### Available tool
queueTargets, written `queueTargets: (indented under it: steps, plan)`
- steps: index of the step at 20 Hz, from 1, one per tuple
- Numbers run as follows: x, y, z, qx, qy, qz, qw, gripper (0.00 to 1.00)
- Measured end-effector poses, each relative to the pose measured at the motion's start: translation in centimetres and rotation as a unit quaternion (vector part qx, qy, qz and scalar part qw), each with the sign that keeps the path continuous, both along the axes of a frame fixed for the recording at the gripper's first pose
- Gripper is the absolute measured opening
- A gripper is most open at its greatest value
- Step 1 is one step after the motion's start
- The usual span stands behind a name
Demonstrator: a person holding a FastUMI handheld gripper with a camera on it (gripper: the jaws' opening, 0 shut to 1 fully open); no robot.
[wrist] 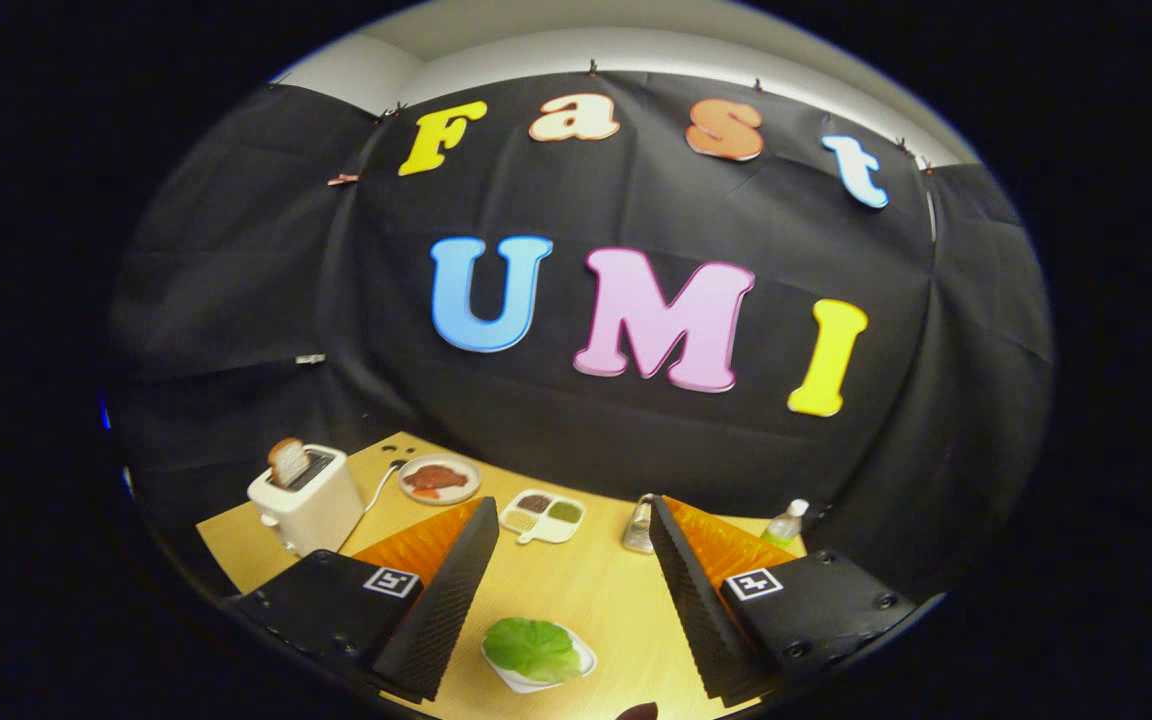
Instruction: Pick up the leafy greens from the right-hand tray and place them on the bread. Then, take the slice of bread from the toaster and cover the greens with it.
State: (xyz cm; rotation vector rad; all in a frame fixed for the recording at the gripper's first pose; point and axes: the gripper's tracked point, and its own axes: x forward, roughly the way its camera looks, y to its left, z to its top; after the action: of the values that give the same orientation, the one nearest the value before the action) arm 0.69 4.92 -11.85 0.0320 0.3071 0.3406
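My gripper stands open above the wooden table, with nothing between its fingers. A green leafy lettuce piece lies on a small white tray between the fingers, close below me. Beyond the left finger stands a white toaster with a slice of browned bread sticking up from its slot. Behind the toaster, a round plate holds a reddish-brown piece of food.
A white divided dish with small heaps of seasoning sits past the fingertips. A small glass shaker stands by the right finger, and a clear bottle is farther right. The toaster's cord trails toward the round plate.
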Motion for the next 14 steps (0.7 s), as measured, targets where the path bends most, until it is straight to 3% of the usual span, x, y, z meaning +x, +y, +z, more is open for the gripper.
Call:
queueTargets:
  steps: [6,14]
  plan:
    - [-1.3,0.8,-12.6,-0.045,0.115,0.071,0.99,0.92]
    - [-2.2,3.1,-26.7,-0.102,0.228,0.146,0.957,0.88]
